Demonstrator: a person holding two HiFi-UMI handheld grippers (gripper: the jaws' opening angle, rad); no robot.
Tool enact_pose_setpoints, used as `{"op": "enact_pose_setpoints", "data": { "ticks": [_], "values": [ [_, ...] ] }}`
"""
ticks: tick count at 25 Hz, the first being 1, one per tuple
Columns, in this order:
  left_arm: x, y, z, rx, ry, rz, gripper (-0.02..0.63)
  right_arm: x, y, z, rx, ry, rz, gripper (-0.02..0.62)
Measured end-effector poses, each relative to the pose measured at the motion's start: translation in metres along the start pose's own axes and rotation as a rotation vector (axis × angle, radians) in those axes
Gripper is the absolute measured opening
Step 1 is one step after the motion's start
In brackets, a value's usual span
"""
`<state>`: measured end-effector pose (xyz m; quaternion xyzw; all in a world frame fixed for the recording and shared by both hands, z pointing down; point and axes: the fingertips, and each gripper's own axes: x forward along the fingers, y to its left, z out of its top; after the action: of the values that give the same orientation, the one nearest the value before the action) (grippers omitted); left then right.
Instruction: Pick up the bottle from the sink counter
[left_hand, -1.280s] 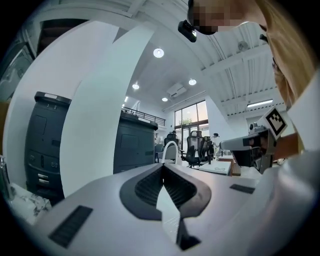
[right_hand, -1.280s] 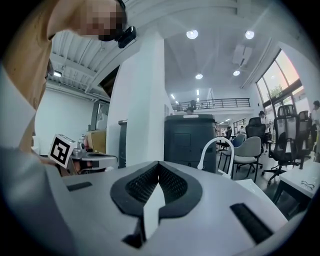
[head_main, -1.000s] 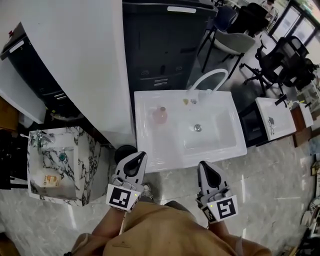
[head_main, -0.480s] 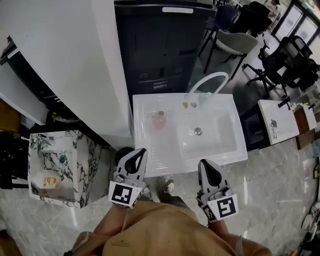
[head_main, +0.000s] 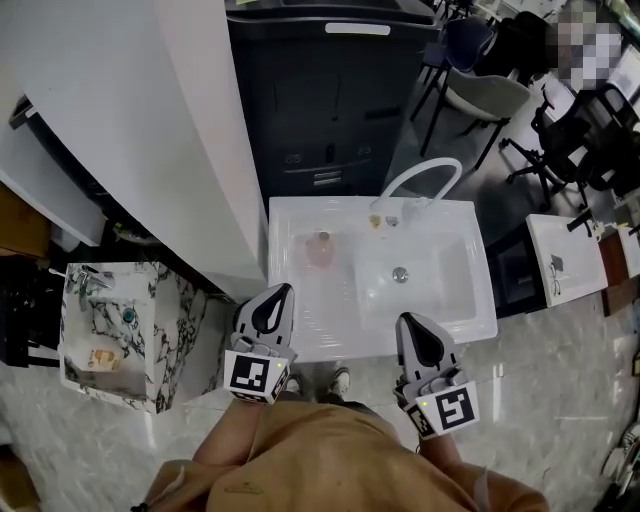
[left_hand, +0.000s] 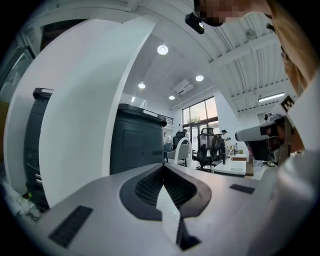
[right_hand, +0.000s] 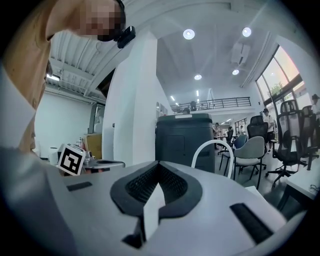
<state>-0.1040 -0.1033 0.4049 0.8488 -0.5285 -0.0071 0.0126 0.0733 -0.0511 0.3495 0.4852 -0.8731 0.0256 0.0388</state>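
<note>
Left tool (head_main: 280, 295): held low ahead of the torso on the person's left, pointing forward and level, jaws closed together with nothing between them, marker cube (head_main: 257, 375) at its rear. Right tool (head_main: 410, 325): beside it and apart, pointing the same way, jaws likewise together and empty, marker cube (head_main: 447, 410) at its rear. Left forearm (head_main: 215, 455) and right forearm (head_main: 452, 458): each runs back from its tool to the body.

Small pink bottle (head_main: 321, 248) upright on the white sink counter (head_main: 296, 305), left of the basin (head_main: 412, 290).
</note>
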Motion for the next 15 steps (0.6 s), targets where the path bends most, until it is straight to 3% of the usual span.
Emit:
{"op": "enact_pose_setpoints", "data": {
  "ticks": [10,15],
  "values": [
    [0.036,0.005,-0.041,-0.031,0.075,0.019,0.005,0.002,-0.008,-0.017,0.028,0.032,0.012,0.004],
    [0.051,0.002,-0.069,-0.034,0.143,-0.002,0.053,-0.002,-0.015,-0.026,0.027,0.061,-0.003,0.004]
  ]
}}
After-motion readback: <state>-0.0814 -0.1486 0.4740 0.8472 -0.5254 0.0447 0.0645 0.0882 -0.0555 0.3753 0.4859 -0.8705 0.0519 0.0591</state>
